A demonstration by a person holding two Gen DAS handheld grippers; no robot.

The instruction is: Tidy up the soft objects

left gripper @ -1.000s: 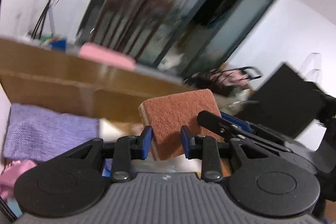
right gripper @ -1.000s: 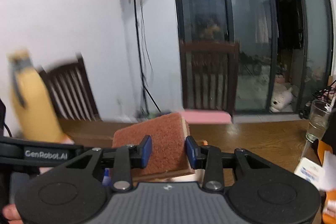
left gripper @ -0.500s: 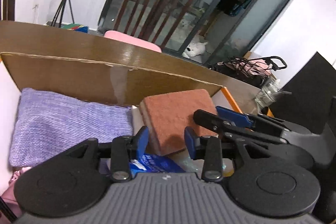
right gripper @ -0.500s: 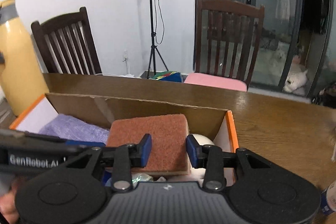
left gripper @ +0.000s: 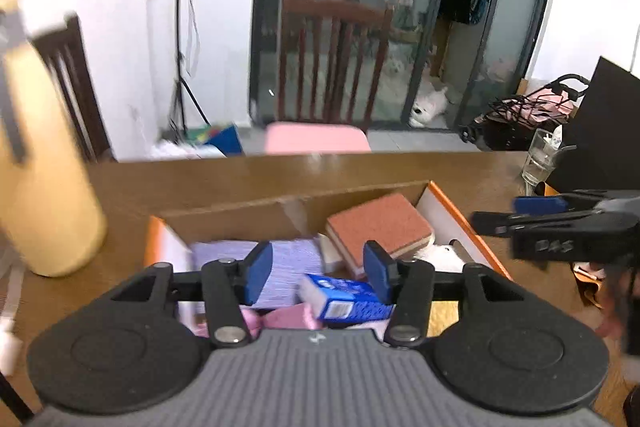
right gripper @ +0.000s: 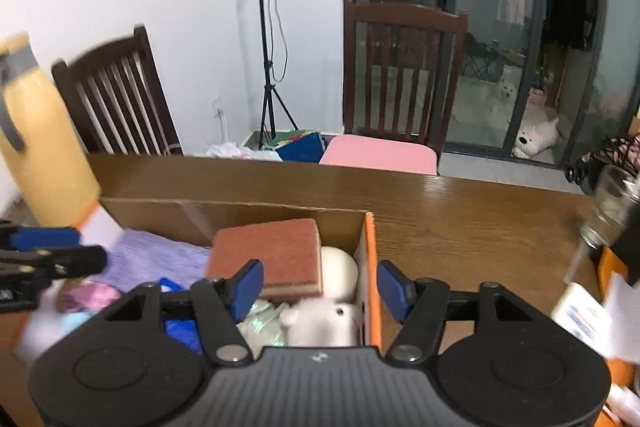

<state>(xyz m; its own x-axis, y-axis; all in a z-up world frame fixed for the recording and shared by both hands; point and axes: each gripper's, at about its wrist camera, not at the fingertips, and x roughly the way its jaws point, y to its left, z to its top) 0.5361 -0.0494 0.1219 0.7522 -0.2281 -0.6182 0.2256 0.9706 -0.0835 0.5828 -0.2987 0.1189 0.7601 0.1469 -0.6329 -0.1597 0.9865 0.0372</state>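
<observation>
The sponge [right gripper: 276, 255] lies inside the cardboard box [right gripper: 370, 259], in the middle of the right wrist view, its rust-coloured scouring face up and its pale foam edge toward the camera. It rests tilted on top of other contents, leaning toward the box's far wall. Neither pair of tongs touches it.

The right tongs [right gripper: 320, 285] stand wide apart with nothing between them, hovering above the near right part of the box. The left tongs [left gripper: 316, 265] are also spread wide and empty, low in the centre of the left wrist view, above the box's near side.

The box already looks well filled. A purple cloth [right gripper: 156, 257] lies flat at its left, a white plush toy [right gripper: 324, 319] sits in the lower centre of the right wrist view beside the orange side wall, and a pale round thing [right gripper: 340, 267] lies just behind the toy. A blue carton [left gripper: 344, 299] and something pink [left gripper: 288, 317] lie near the bottom centre of the left wrist view.

Judging from this, the sponge's placement is done and most soft things are packed. What remains is uncertain: at the right edge of the right wrist view, a white packet [right gripper: 580, 315] lies on the table [right gripper: 460, 211] outside the box, too blurred to identify. The sponge could be pressed flatter.
</observation>
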